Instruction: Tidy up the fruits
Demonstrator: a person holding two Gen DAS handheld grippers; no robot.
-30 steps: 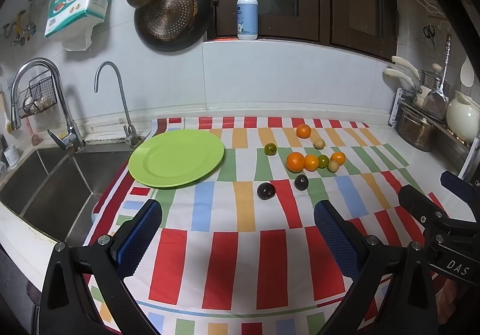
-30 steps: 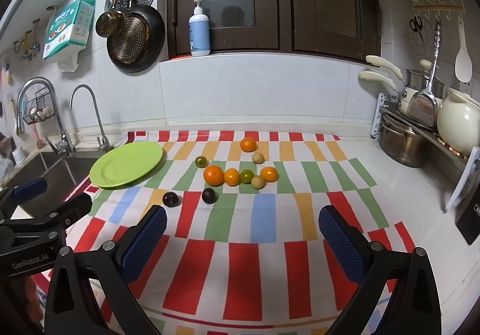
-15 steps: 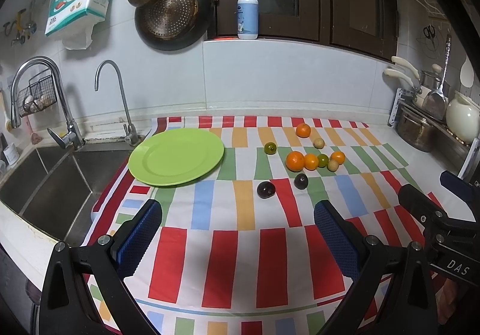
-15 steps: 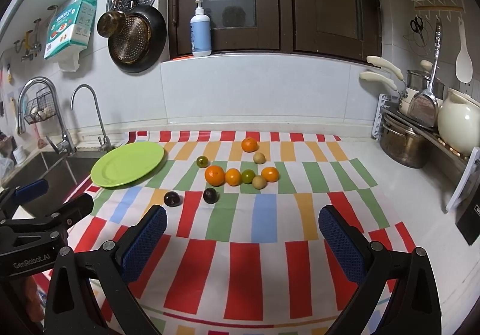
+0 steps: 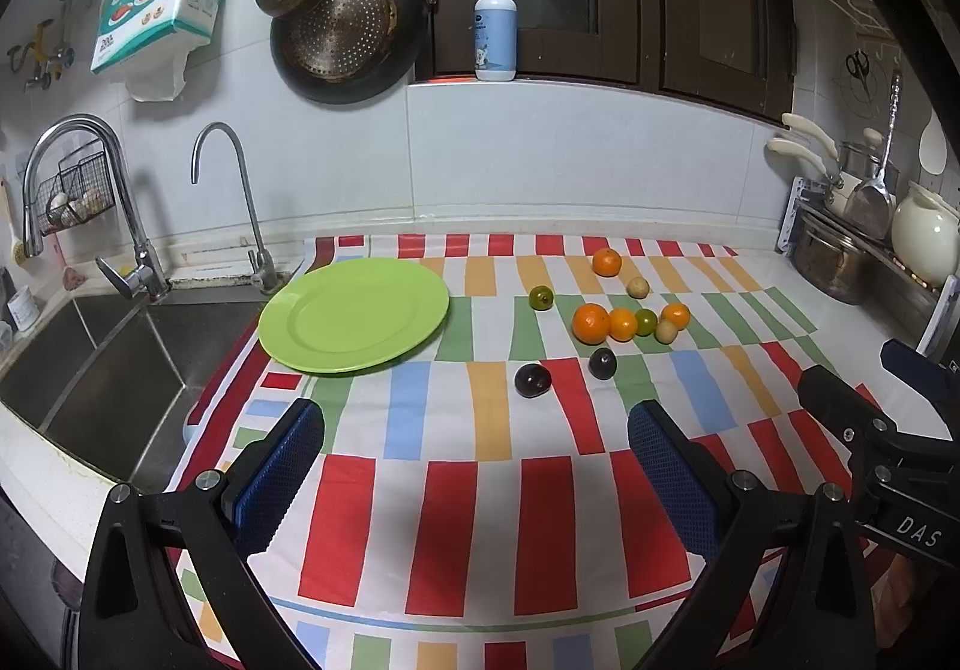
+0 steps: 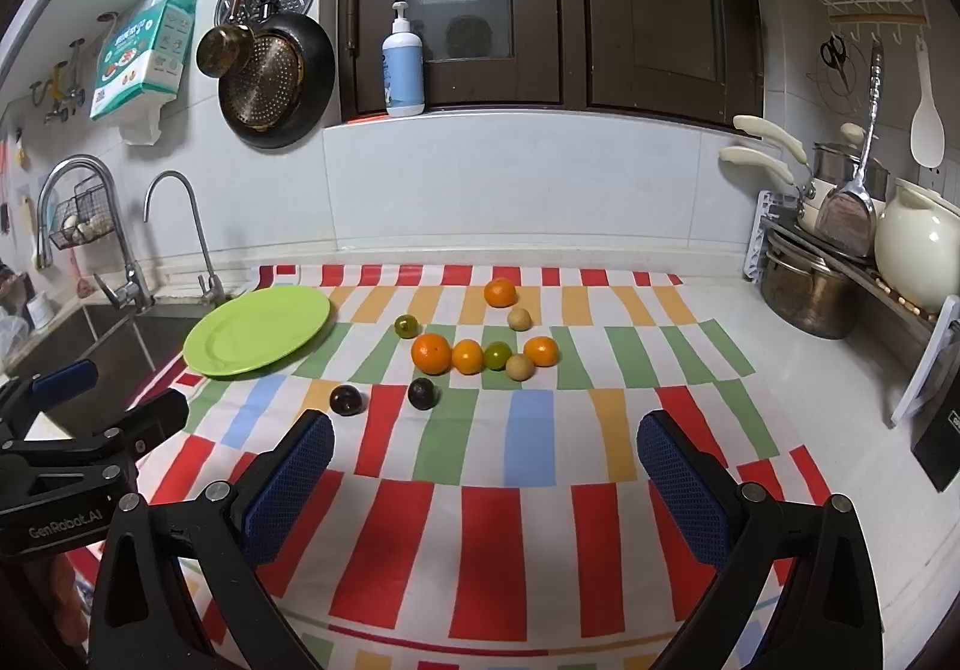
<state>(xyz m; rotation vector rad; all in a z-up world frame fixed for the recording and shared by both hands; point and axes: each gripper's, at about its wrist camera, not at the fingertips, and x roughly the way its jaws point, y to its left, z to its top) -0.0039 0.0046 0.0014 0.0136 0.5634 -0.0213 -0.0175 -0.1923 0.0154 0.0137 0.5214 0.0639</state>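
Dim, sharp, fisheye-bent, dark-cornered views

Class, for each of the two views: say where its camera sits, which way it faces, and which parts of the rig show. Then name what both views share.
Left wrist view: sits on the left tongs, low over the striped cloth, facing the back wall; its own open blue pads frame the shot, and the right tongs intrude at the right edge.
Right wrist view: sits on the right tongs, facing the same wall from further right; the left tongs show at the left edge.
Shared: the empty green plate, the scattered fruits, the sink.
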